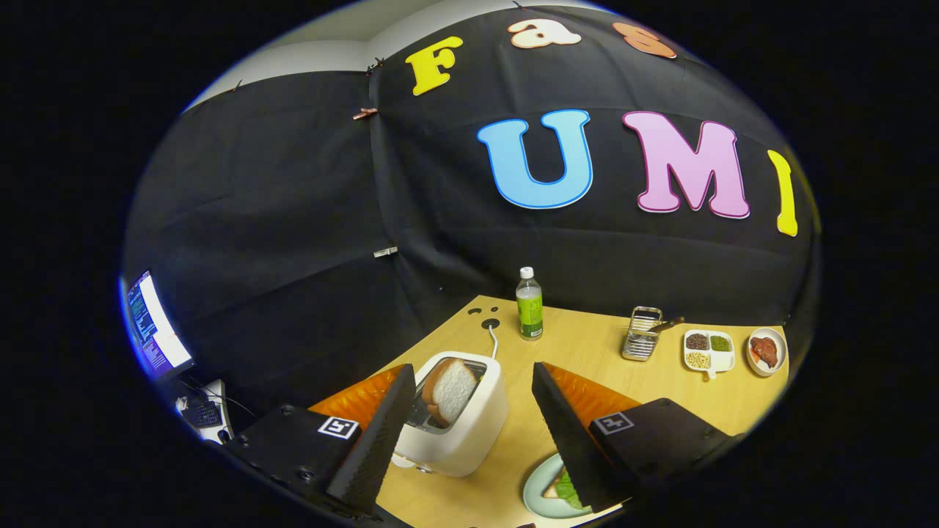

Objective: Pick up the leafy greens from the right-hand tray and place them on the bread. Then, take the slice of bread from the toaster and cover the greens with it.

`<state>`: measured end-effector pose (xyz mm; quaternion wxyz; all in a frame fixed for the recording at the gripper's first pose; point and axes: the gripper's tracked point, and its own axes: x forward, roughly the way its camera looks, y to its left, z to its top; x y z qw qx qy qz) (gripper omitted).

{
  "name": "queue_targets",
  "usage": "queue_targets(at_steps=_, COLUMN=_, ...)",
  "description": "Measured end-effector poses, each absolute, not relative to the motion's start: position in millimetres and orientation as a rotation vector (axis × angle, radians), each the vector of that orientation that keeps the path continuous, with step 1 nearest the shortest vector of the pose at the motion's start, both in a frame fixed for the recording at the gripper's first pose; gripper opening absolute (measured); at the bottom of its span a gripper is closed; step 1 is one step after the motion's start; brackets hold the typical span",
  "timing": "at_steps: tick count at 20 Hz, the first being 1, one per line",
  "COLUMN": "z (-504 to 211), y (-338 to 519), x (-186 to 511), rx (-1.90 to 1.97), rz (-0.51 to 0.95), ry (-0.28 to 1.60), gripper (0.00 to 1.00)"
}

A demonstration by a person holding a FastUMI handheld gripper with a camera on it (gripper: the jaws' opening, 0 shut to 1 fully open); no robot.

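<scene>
My gripper (pixel 473 381) is open, with nothing between its fingers. A white toaster (pixel 458 422) stands on the wooden table just ahead of the left finger, and a slice of bread (pixel 449 391) sticks up from its slot. Low beside the right finger lies a pale plate (pixel 539 491) bearing bread with leafy greens (pixel 566 490) on top, partly hidden by that finger.
Beyond the fingers, a green-labelled bottle (pixel 529 304) stands near the table's far edge. To its right are a metal rack (pixel 642 334), a white divided dish (pixel 709 351) of beans and seeds, and a small bowl (pixel 766 351) with something red. A monitor (pixel 152 326) glows off to the left.
</scene>
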<state>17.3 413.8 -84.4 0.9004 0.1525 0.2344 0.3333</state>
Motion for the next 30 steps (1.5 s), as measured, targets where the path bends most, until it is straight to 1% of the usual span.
queue_targets(at_steps=5, z=-114.2, y=460.0, x=14.5, rx=0.301, rz=0.710, ry=0.538, gripper=0.99)
queue_targets(at_steps=12, z=-162.0, y=499.0, x=27.9, rx=0.341, rz=0.653, ry=0.670, gripper=0.99)
queue_targets(at_steps=16, z=-171.6, y=520.2, x=32.4, rx=0.359, rz=0.646, ry=0.706, gripper=0.97)
queue_targets(at_steps=18, z=-178.4, y=516.1, x=39.1, rx=0.344, rz=0.598, ry=0.714, gripper=0.92)
queue_targets(at_steps=19, z=-181.3, y=513.5, x=40.5, rx=0.348, rz=0.571, ry=0.727, gripper=0.85)
queue_targets(at_steps=20, z=-183.4, y=514.0, x=41.1, rx=0.357, rz=0.554, ry=0.739, gripper=0.81)
queue_targets(at_steps=23, z=-197.4, y=509.5, x=38.3, rx=0.354, rz=0.505, ry=0.809, gripper=0.44)
queue_targets(at_steps=25, z=-196.4, y=507.0, x=40.5, rx=0.350, rz=0.491, ry=0.810, gripper=0.20)
queue_targets(at_steps=29, z=-192.6, y=505.4, x=37.2, rx=0.342, rz=0.493, ry=0.804, gripper=0.14)
queue_targets(at_steps=30, z=-188.0, y=505.0, x=36.8, rx=0.347, rz=0.498, ry=0.797, gripper=0.14)
